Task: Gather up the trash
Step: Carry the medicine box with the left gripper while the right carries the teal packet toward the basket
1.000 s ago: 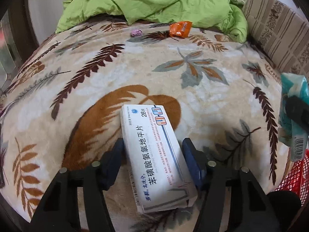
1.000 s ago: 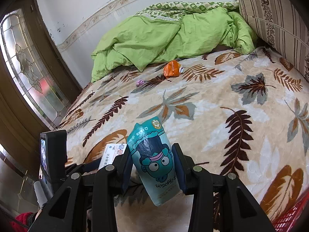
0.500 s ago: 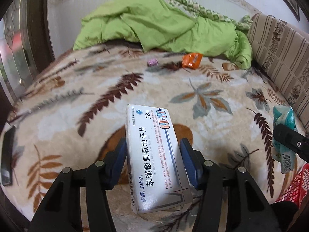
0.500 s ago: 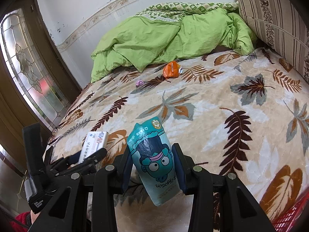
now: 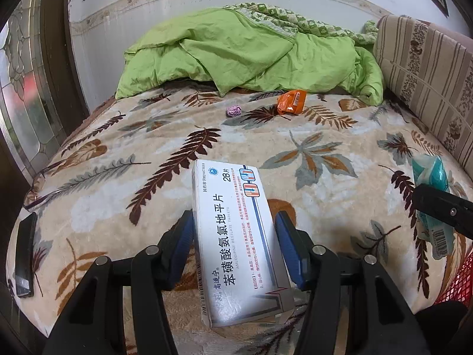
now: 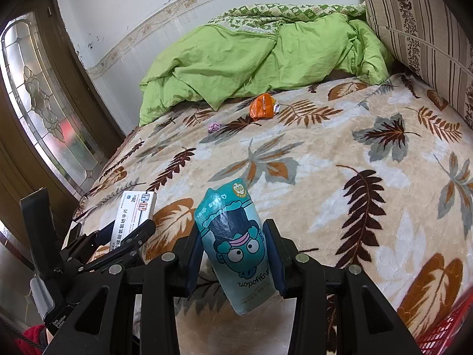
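Your left gripper (image 5: 233, 245) pinched the medicine box (image 5: 236, 239); your right gripper (image 6: 235, 254) pinched the teal pouch (image 6: 236, 248). Both needed steady squeeze toward the red basket (image 6: 443, 328).

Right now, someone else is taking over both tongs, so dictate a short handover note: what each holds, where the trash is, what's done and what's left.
Left tongs: shut on the white cardboard medicine box, held above the leaf-patterned blanket.
Right tongs: shut on the teal plastic cartoon pouch.
On the blanket, near the green quilt: an orange crumpled snack wrapper and a small purple paper wad.
Red mesh basket shows at the lower right edge.
Done: two pieces picked up.
Left: likely drop both in the basket, then fetch the wrapper and wad.
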The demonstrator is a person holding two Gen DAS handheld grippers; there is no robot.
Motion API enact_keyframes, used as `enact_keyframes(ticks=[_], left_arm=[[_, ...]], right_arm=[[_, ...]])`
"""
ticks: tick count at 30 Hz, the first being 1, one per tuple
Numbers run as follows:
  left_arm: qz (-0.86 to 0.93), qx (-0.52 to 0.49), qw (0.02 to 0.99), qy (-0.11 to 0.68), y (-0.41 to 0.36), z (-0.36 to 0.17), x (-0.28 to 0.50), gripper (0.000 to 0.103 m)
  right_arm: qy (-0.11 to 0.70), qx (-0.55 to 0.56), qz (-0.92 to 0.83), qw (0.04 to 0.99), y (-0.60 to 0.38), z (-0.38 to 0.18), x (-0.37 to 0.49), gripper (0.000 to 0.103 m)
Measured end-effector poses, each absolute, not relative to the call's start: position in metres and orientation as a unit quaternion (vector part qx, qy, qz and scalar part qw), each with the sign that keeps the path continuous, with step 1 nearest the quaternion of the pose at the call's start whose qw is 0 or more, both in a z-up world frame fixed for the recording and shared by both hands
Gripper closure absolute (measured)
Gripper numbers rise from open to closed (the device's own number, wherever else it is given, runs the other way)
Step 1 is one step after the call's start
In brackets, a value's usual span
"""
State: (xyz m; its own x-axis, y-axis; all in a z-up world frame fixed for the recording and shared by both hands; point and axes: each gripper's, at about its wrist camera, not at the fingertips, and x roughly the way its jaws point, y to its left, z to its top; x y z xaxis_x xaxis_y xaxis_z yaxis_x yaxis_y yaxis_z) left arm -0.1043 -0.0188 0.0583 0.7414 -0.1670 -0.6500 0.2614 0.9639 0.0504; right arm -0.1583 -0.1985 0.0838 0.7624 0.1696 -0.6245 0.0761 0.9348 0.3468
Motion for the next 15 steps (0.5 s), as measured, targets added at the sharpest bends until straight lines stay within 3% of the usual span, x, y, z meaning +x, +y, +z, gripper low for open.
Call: enact_keyframes(ticks=[15], left_arm=[[-0.117, 0.077, 0.931, 0.337, -0.0244, 0.0587, -0.1086, 0.048]], right_arm=[[0.343, 0.179, 0.025, 0.922, -0.1986, 0.084, -0.1585, 0.061]])
